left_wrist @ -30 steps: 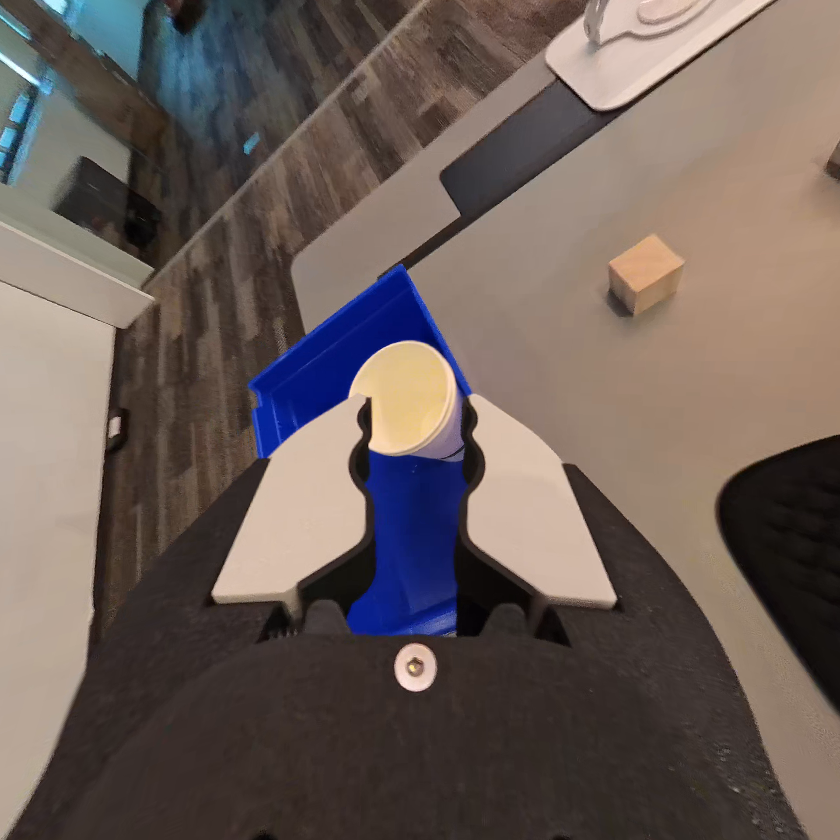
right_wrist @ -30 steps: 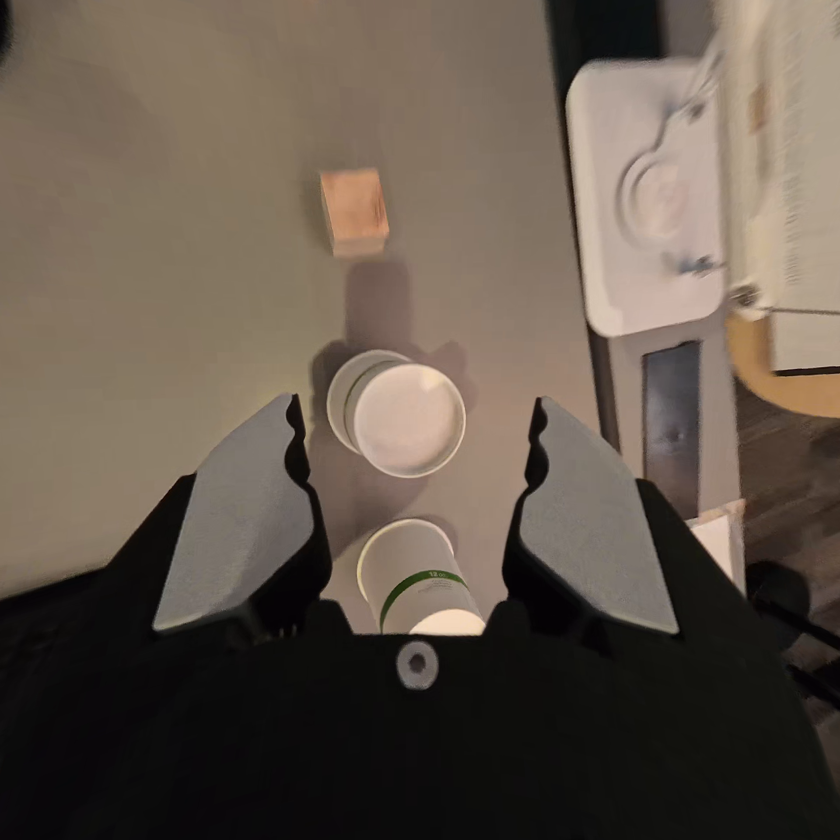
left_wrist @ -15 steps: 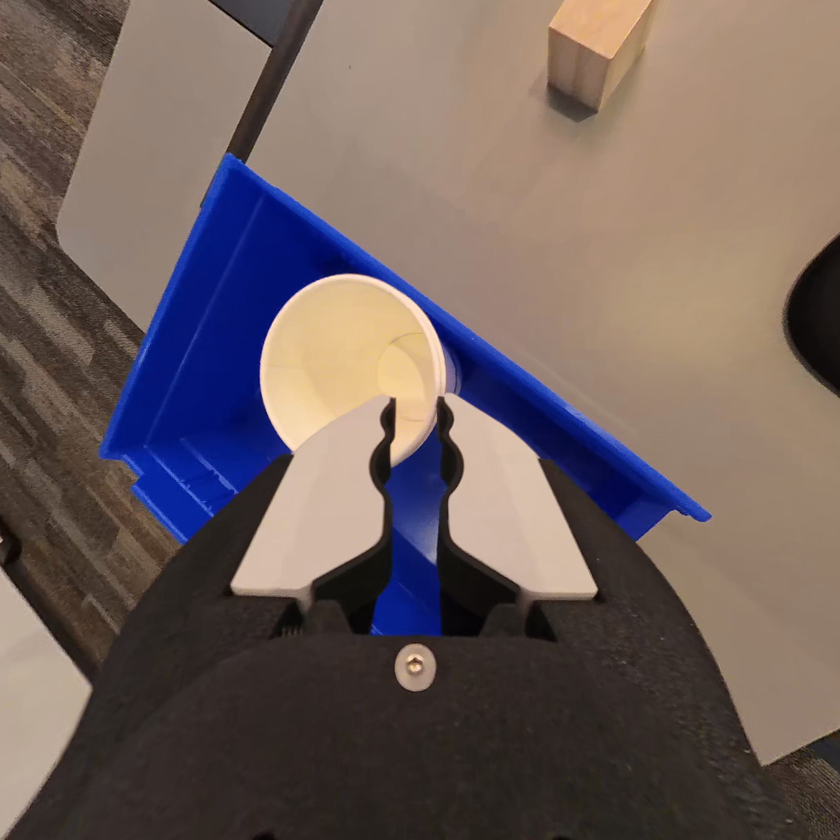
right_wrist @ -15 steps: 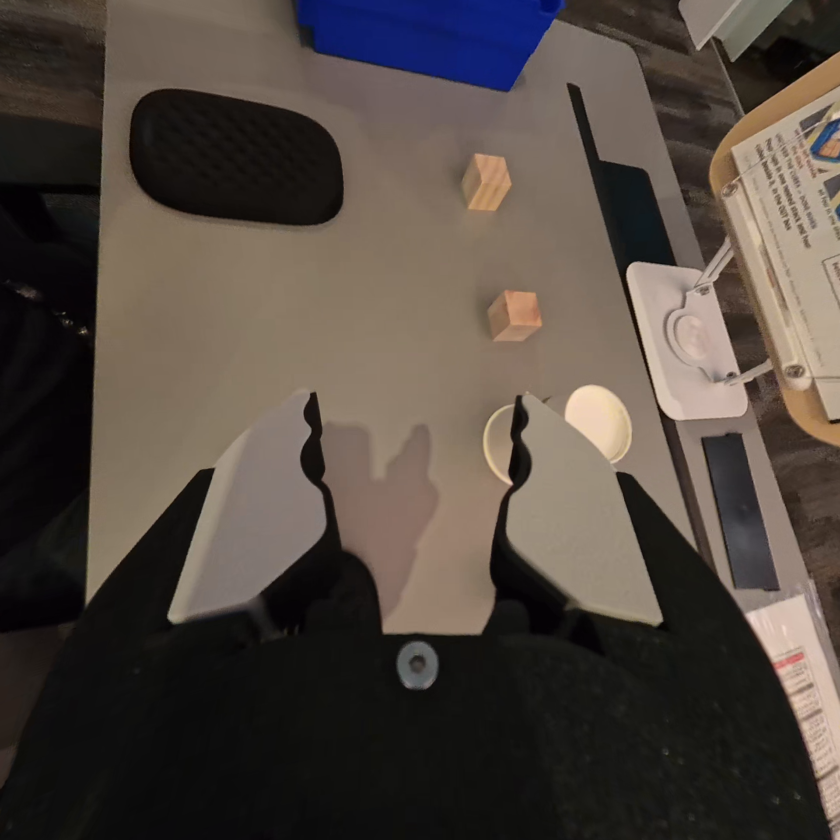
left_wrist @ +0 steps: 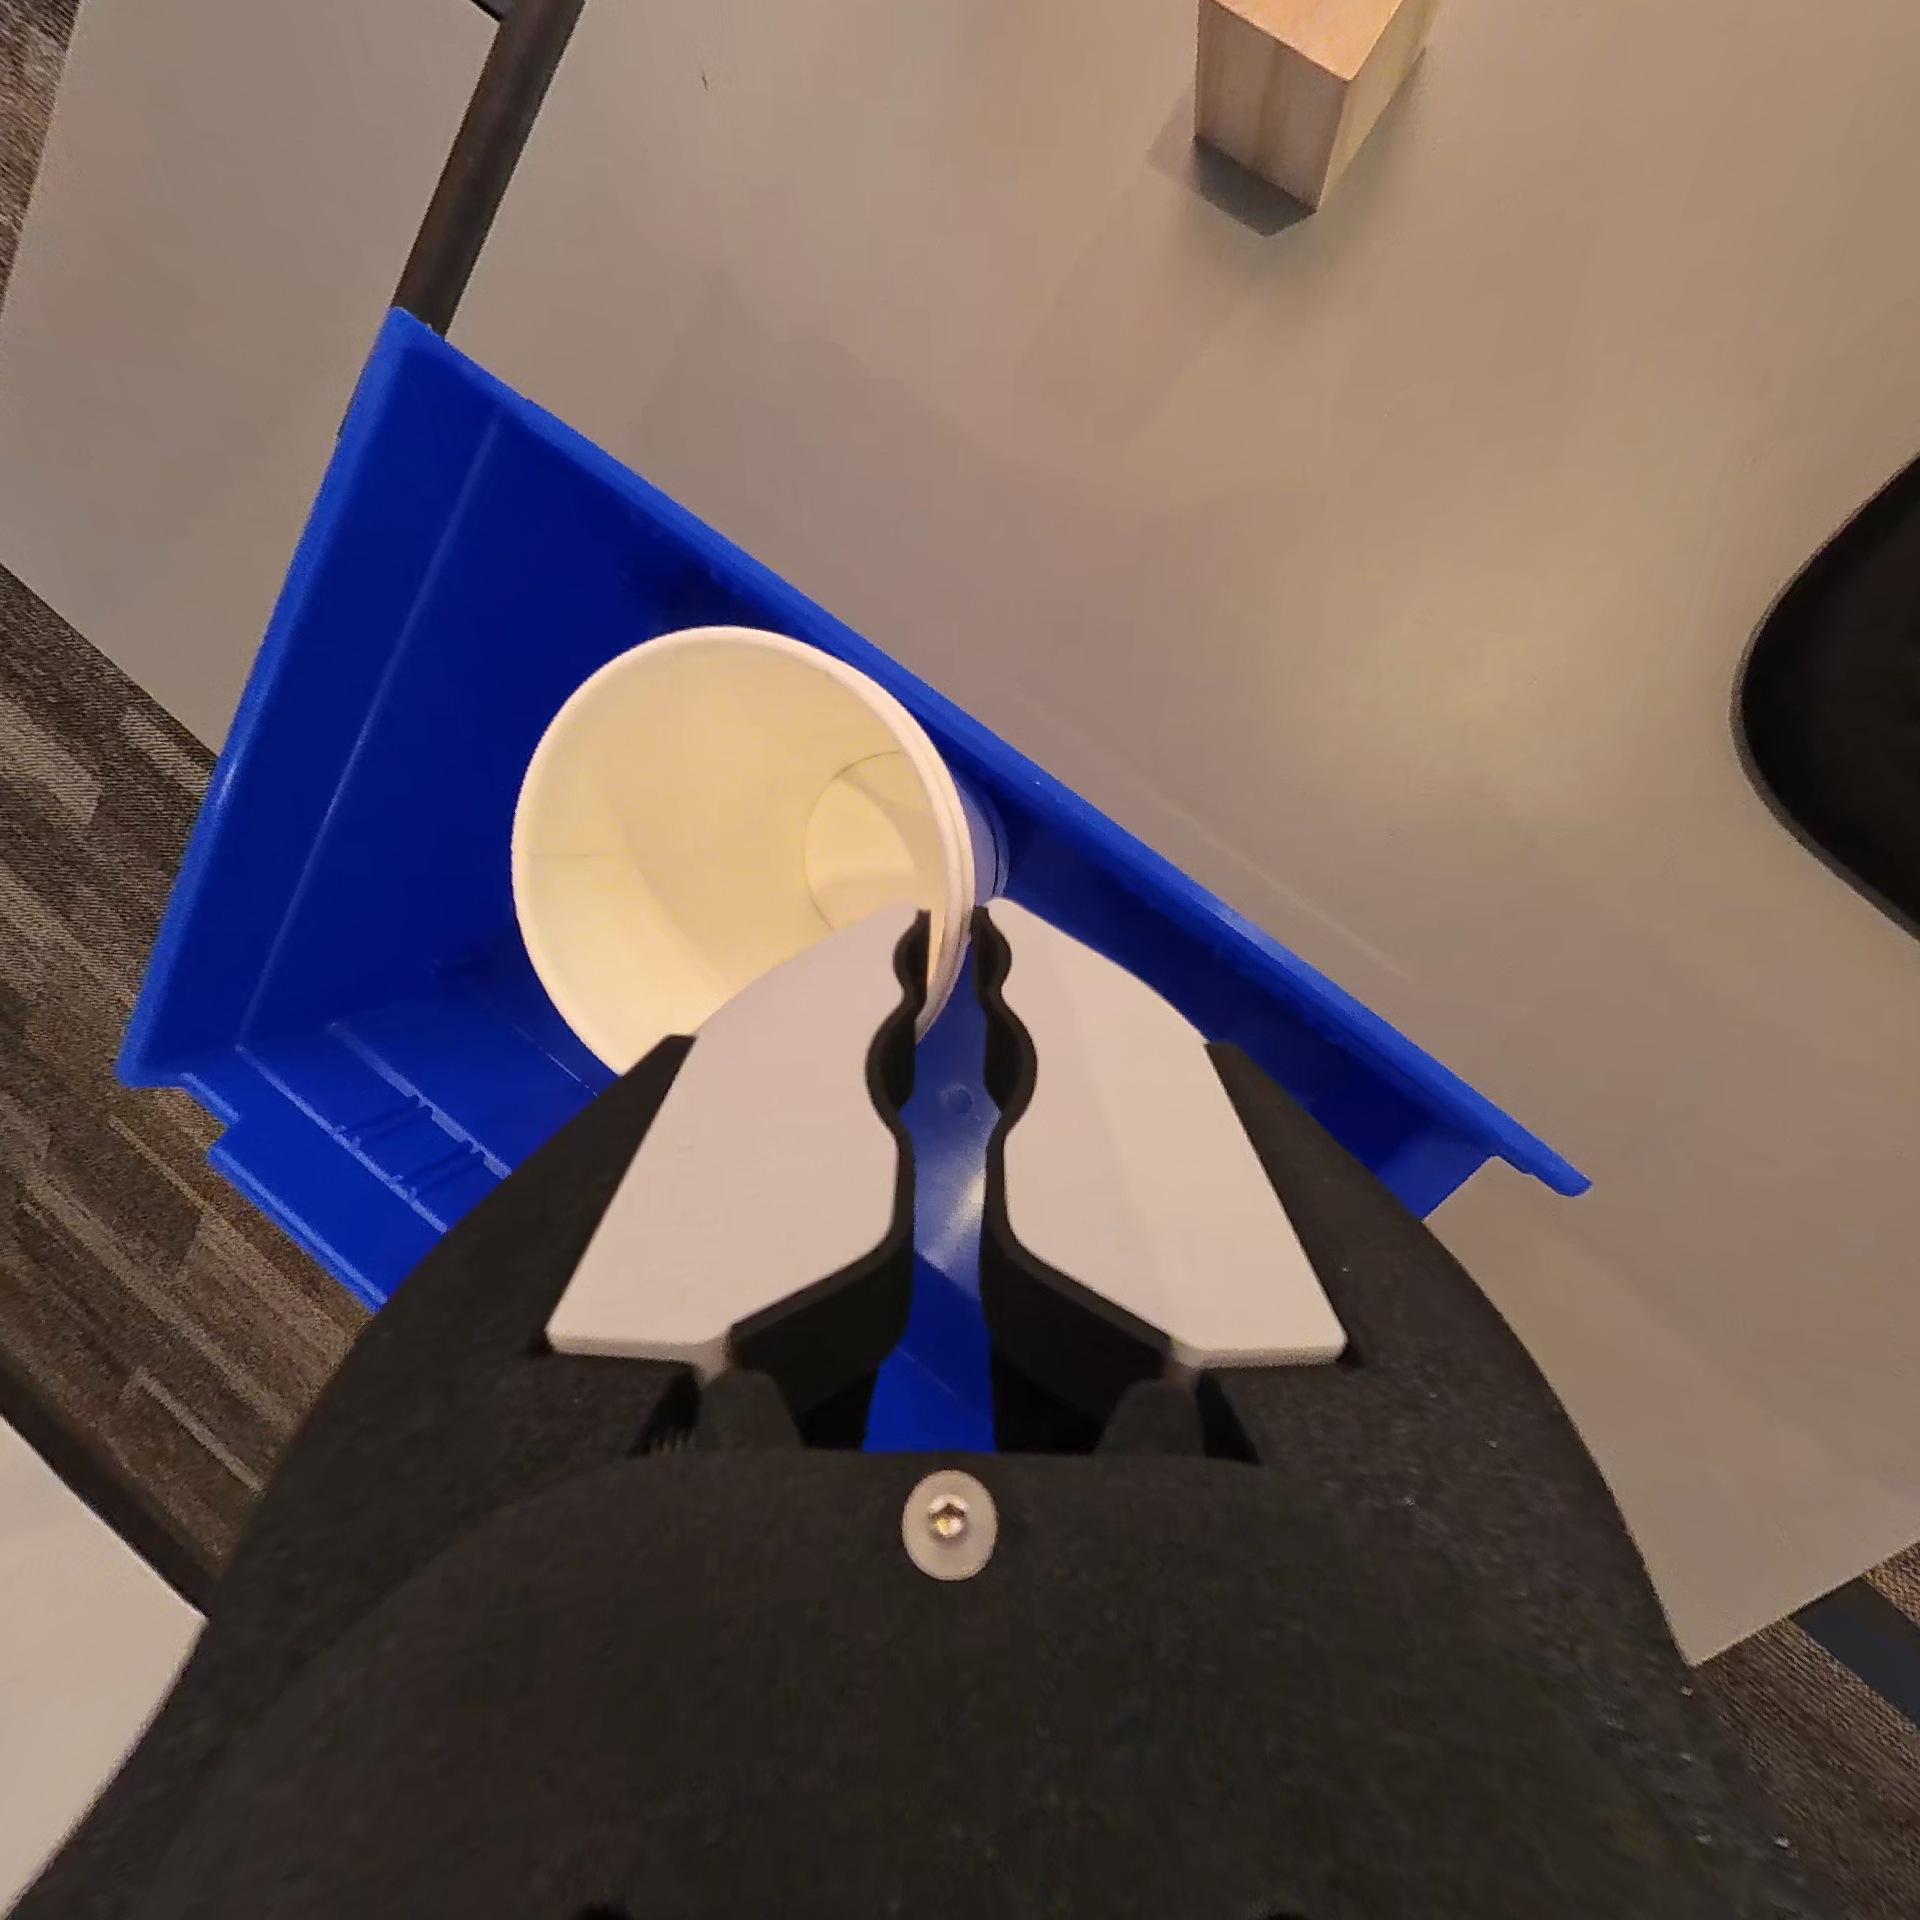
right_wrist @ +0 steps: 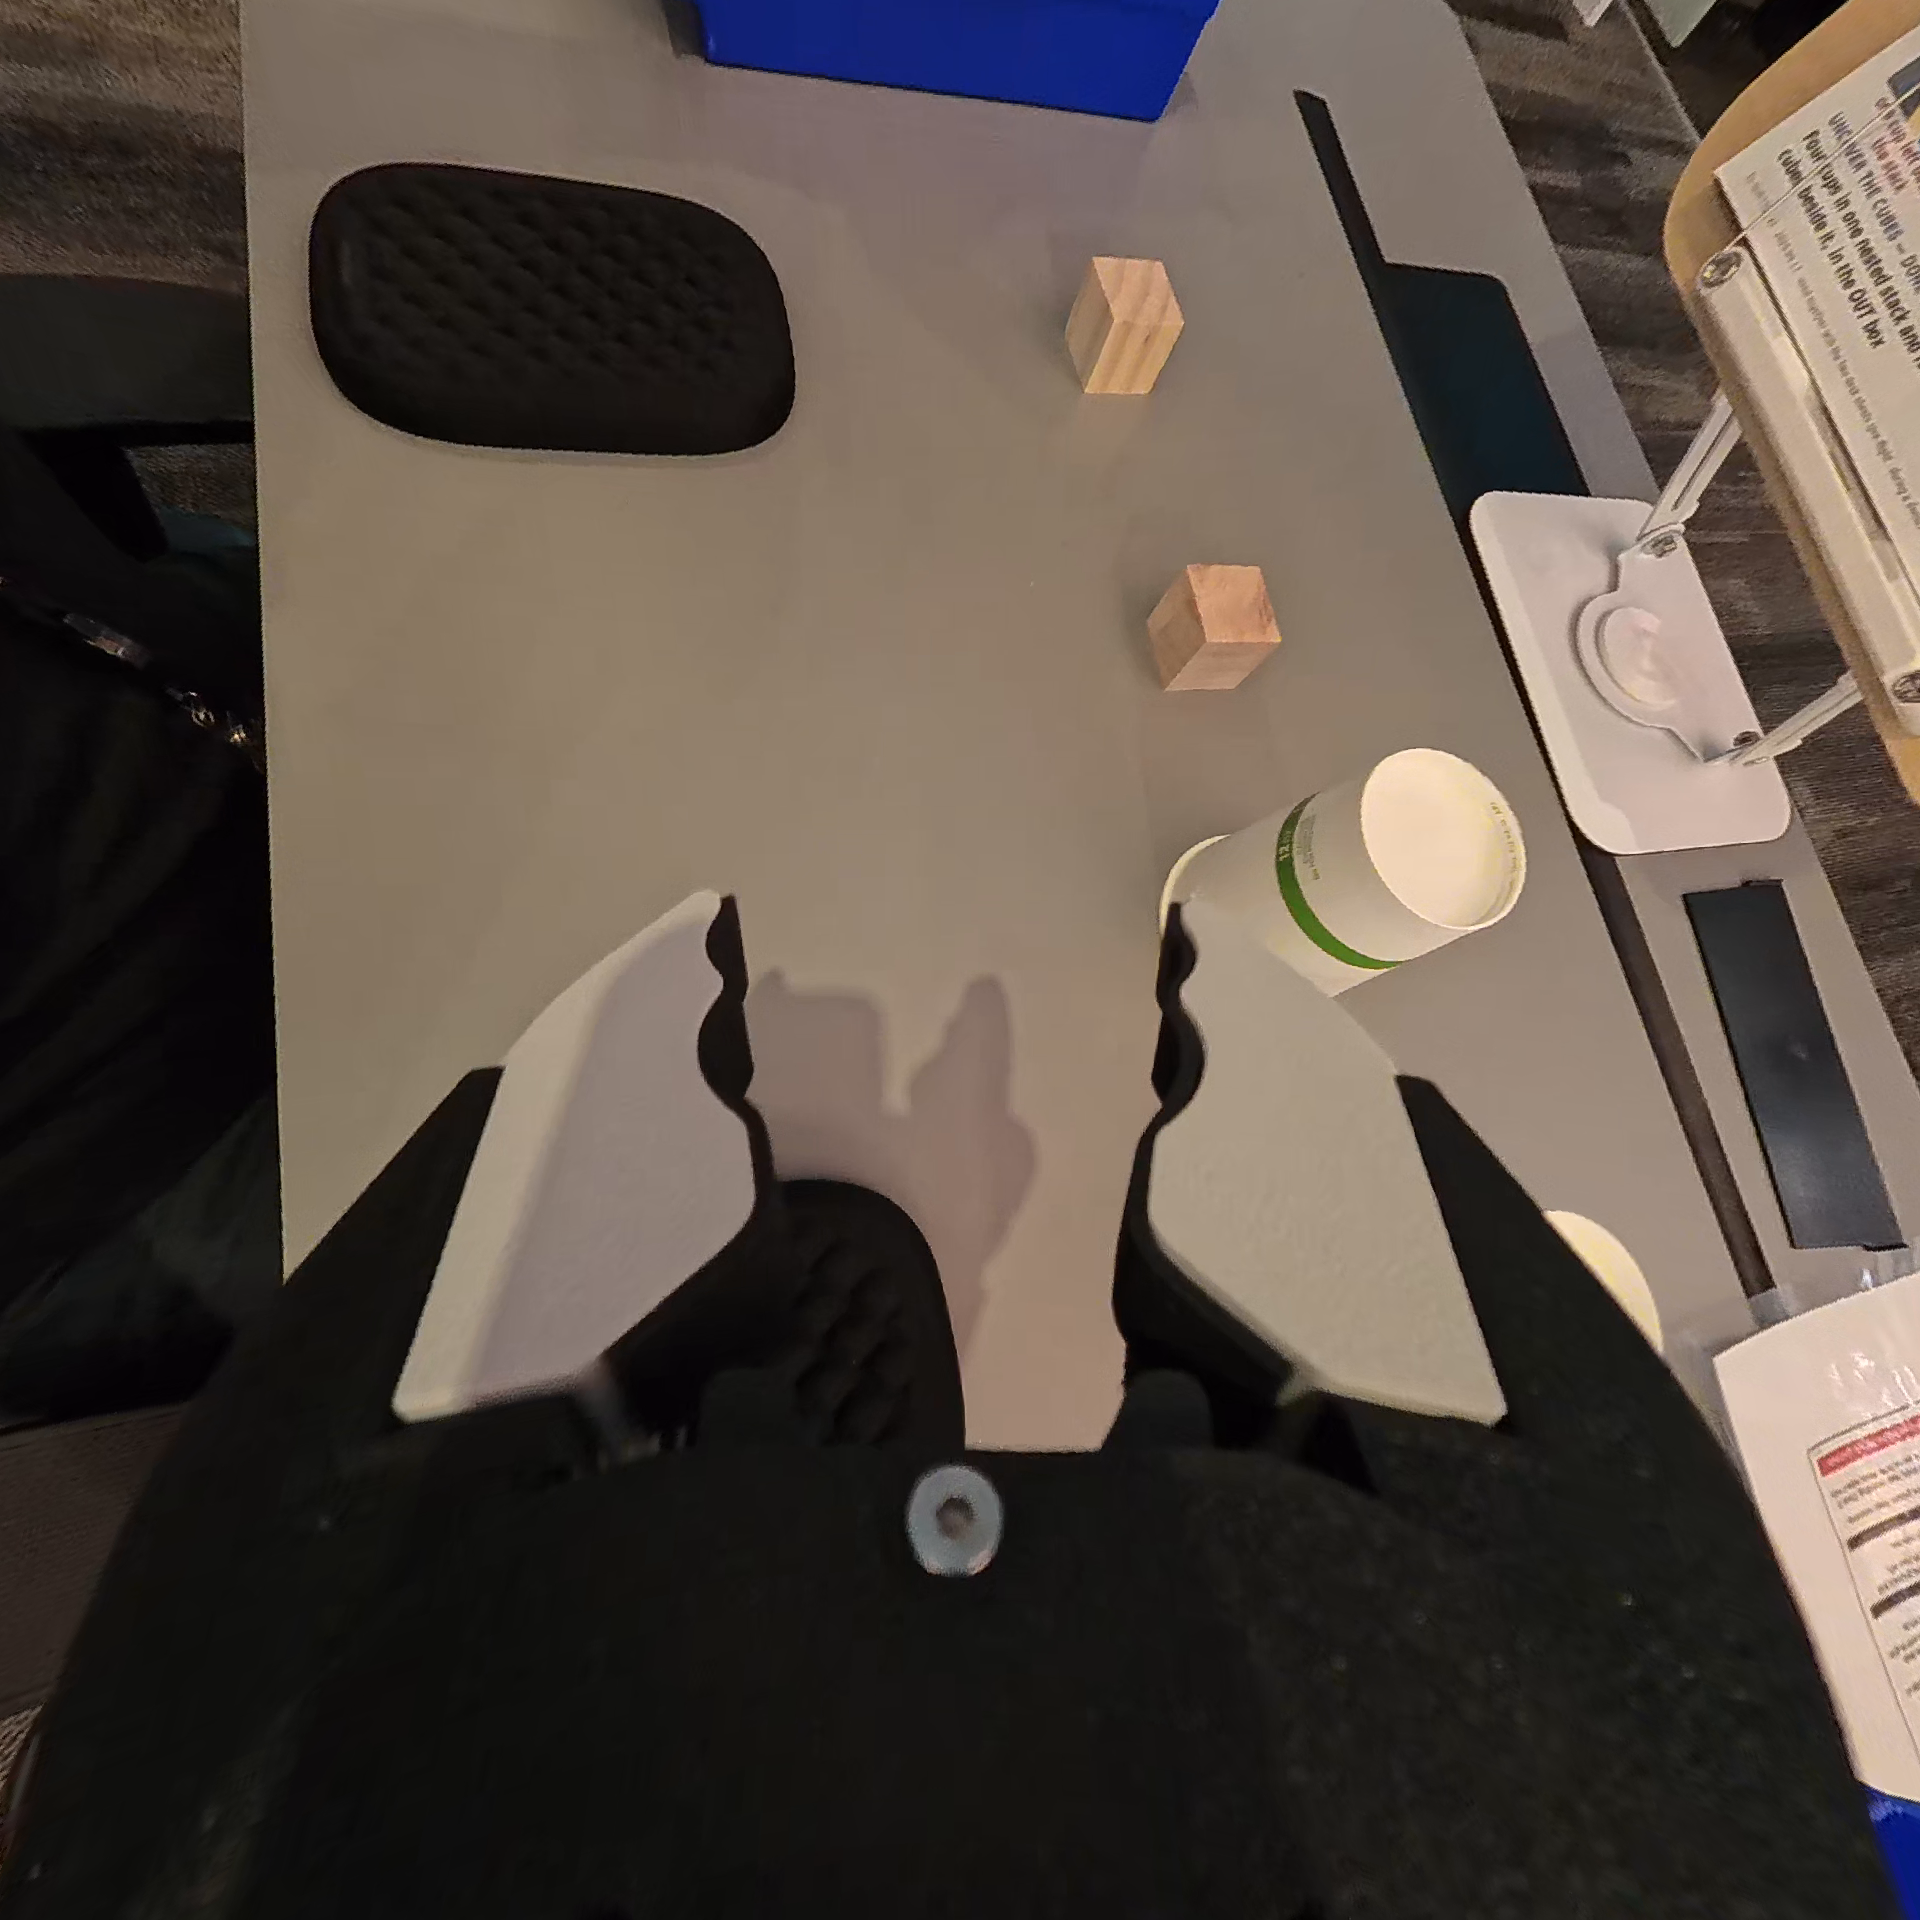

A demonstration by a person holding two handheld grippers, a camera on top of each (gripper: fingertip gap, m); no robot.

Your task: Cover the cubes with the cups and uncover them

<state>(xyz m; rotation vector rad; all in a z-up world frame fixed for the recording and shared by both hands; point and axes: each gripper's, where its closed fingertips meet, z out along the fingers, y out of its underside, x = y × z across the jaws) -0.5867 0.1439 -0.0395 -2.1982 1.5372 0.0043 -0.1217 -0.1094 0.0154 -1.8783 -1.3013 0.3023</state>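
Note:
In the left wrist view my left gripper (left_wrist: 951, 920) is shut on the rim of a white paper cup (left_wrist: 707, 831). The cup lies tilted inside a blue bin (left_wrist: 416, 790), mouth towards the camera, and looks nested with others. A wooden cube (left_wrist: 1299, 94) stands on the grey table beyond. In the right wrist view my right gripper (right_wrist: 951, 909) is open and empty above the table. Two wooden cubes (right_wrist: 1124, 324) (right_wrist: 1214, 625) stand uncovered. An upside-down cup with a green band (right_wrist: 1351, 883) stands to the right of my right fingertip. Part of another cup (right_wrist: 1600, 1283) shows behind the right finger.
A black padded rest (right_wrist: 551, 312) lies at the table's left, also in the left wrist view (left_wrist: 1849, 769). The blue bin (right_wrist: 935, 42) sits at the far end. A white stand base (right_wrist: 1631, 665), a clipboard and papers lie off the right edge.
My left gripper has moved into the bin and closed from around the cup's body onto its rim. My right gripper has drawn back and up from the upside-down cups, staying open.

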